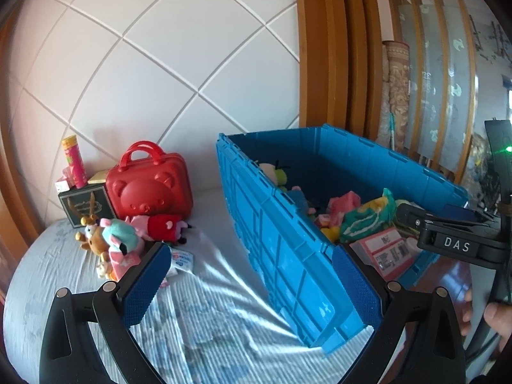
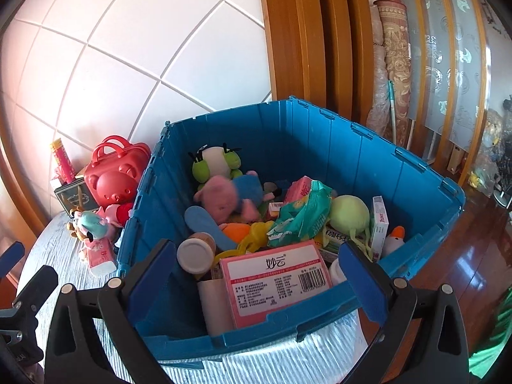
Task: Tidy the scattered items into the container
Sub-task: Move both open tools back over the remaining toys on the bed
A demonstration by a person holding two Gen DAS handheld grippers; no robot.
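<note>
The blue plastic crate (image 1: pixel 275 240) stands on a striped sheet, holding several things: a pink boxed pack (image 2: pixel 278 278), a pink pig plush (image 2: pixel 230 198), a green plush (image 2: pixel 217 163) and a green packet (image 2: pixel 300 214). Left of the crate lie loose plush toys (image 1: pixel 112 236), a tissue pack (image 1: pixel 182 260) and a red bear case (image 1: pixel 150 185). My left gripper (image 1: pixel 252 284) is open and empty, over the sheet beside the crate's near corner. My right gripper (image 2: pixel 259 278) is open and empty, above the crate's near wall (image 2: pixel 256 329); its side shows as the right gripper (image 1: pixel 406 220) over the crate.
A dark box (image 1: pixel 86 204) with a pink tube (image 1: pixel 73 163) on it stands against the white tiled wall at far left. A wooden door frame (image 1: pixel 323 48) rises behind the crate. Glossy wooden floor (image 2: pixel 464 256) lies to the right. A hand (image 1: pixel 496 316) holds the right tool.
</note>
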